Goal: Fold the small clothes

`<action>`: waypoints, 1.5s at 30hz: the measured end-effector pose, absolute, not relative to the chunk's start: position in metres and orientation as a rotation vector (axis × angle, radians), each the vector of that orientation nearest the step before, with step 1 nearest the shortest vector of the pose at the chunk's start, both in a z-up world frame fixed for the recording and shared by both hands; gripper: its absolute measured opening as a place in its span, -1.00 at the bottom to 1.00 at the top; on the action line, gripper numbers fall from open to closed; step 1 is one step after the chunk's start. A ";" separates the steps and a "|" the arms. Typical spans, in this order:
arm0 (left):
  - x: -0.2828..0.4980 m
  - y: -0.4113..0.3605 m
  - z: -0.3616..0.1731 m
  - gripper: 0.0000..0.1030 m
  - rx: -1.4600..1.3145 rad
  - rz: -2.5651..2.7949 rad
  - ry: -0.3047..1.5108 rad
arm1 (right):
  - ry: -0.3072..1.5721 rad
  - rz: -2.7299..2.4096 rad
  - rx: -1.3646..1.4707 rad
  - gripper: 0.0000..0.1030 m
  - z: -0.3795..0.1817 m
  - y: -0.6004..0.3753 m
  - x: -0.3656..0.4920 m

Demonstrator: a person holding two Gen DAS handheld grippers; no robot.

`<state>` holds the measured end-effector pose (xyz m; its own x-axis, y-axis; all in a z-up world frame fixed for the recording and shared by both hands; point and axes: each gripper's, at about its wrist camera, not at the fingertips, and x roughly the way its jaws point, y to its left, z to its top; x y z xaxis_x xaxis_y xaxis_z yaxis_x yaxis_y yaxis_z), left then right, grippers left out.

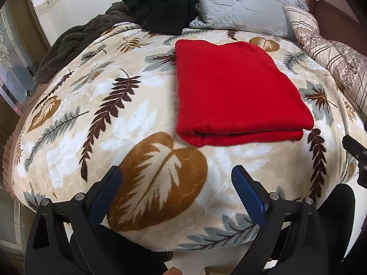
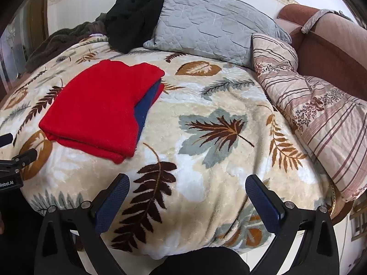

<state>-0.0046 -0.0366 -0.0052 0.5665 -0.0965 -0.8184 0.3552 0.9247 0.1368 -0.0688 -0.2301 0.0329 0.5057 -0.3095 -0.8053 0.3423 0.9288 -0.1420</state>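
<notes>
Left wrist view: our left hand-held gripper (image 1: pixel 176 178) hangs released over the bed (image 1: pixel 142 105); the red garment (image 1: pixel 236 91) lies folded ahead. Right wrist view: our right hand-held gripper (image 2: pixel 187 185) is also released. The fold looks done; next we likely fetch another garment.

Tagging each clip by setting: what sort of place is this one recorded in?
Most likely a home bedroom. The work surface is a bed under a leaf-print blanket, with a grey pillow and a striped quilt at its far side. A folded red garment lies on the blanket.
</notes>
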 end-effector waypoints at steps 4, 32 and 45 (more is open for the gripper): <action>-0.005 -0.039 -0.005 0.88 0.294 -0.281 0.943 | 0.965 -0.387 0.058 0.98 0.033 -0.232 -0.069; -0.018 -0.059 0.000 0.88 0.264 -0.376 0.961 | 0.964 -0.390 0.117 0.98 0.029 -0.248 -0.075; -0.038 -0.075 0.019 0.88 0.257 -0.446 0.898 | 0.931 -0.411 0.145 0.99 0.042 -0.256 -0.090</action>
